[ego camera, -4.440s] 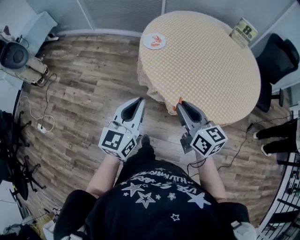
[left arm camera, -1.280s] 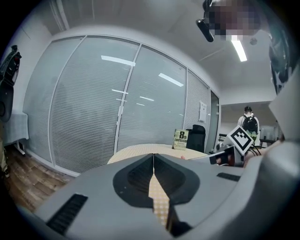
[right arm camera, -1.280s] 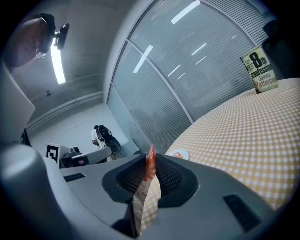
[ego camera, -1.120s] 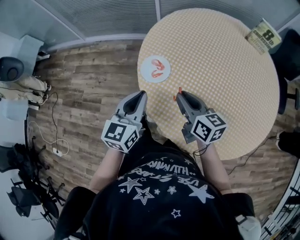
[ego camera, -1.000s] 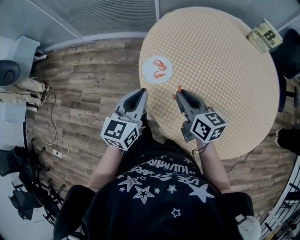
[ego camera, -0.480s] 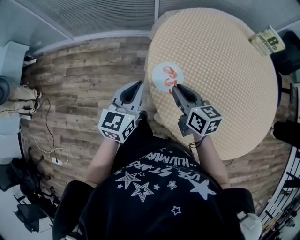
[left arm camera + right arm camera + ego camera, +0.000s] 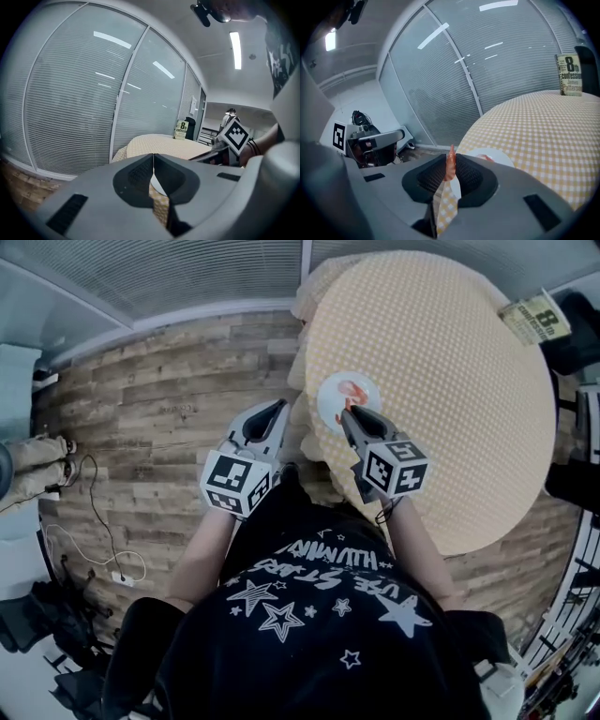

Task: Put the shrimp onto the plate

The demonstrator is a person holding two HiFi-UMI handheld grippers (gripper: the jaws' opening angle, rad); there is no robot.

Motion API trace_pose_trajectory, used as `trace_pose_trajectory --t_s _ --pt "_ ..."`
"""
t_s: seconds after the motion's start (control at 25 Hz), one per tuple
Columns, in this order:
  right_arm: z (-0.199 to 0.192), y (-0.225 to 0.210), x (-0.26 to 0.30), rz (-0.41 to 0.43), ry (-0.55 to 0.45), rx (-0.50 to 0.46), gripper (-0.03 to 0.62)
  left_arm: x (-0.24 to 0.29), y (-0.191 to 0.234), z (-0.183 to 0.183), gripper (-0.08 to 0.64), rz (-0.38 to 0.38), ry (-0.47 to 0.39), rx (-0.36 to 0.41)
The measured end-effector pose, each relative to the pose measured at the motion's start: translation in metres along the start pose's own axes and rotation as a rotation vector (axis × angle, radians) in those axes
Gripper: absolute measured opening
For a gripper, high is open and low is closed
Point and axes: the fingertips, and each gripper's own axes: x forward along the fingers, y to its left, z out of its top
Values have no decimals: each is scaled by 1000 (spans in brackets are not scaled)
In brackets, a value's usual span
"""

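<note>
The right gripper (image 7: 347,412) is clenched on an orange shrimp (image 7: 450,164), pinched upright between its jaws, over the near rim of the white plate (image 7: 330,390). The plate sits by the left edge of the round checked table (image 7: 450,381). Another shrimp (image 7: 353,389) lies on that plate. The left gripper (image 7: 278,409) hangs just off the table's edge over the wood floor (image 7: 150,399), with its jaws pressed together on nothing. A paperback (image 7: 536,317) stands at the far right edge.

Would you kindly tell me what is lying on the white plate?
At least one orange shrimp lies on the plate. The right gripper, shut on a second shrimp, covers the plate's near edge, so anything there is hidden.
</note>
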Motion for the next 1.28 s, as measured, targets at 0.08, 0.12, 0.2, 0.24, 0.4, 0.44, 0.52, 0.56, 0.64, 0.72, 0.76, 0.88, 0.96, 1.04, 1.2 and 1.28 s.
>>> trace_pose_trajectory --t_s 0.08,0.12,0.2,0.24,0.4,0.44,0.52,0.56,0.64,0.72,0.76,0.88,0.96,1.04,1.2,1.28 --pt "-8 -3 9 -22 27 10 72 4 4 -2 9 -21 10 3" --pt "-11 -5 13 -31 39 14 72 7 6 -3 9 -31 16 4" --pt "-16 -7 21 -43 59 22 72 11 10 -3 9 -49 26 5" --pt "-18 -8 25 -50 68 25 72 13 12 -4 9 -58 32 4" --pt "-25 -17 37 -103 115 11 72 21 18 -9 9 -87 60 5" --pt "-27 -21 40 -118 131 0 72 24 18 -12 9 -92 68 5" --pt "-31 -26 44 -139 162 -27 72 28 18 -16 9 -103 84 3" --pt "-33 -27 47 -147 177 -43 72 30 17 -19 9 -108 90 1" --pt "-37 -28 51 -160 202 -69 72 32 16 -23 9 -117 100 -2" --pt "-40 -29 56 -178 224 -86 72 32 16 -26 9 -123 108 -3" --pt "-42 -30 58 -190 235 -92 72 32 17 -27 9 -125 111 -3" --pt "-44 -34 61 -229 262 -108 72 31 19 -28 9 -127 116 -2" --pt "-44 -35 63 -242 268 -108 72 29 21 -29 9 -125 122 0" --pt "-44 -36 64 -250 267 -105 74 27 23 -31 9 -121 126 1" --pt "-42 -38 63 -250 257 -93 74 24 25 -35 9 -112 131 -3" --pt "-42 -38 62 -244 249 -85 74 24 23 -37 9 -111 133 -3"
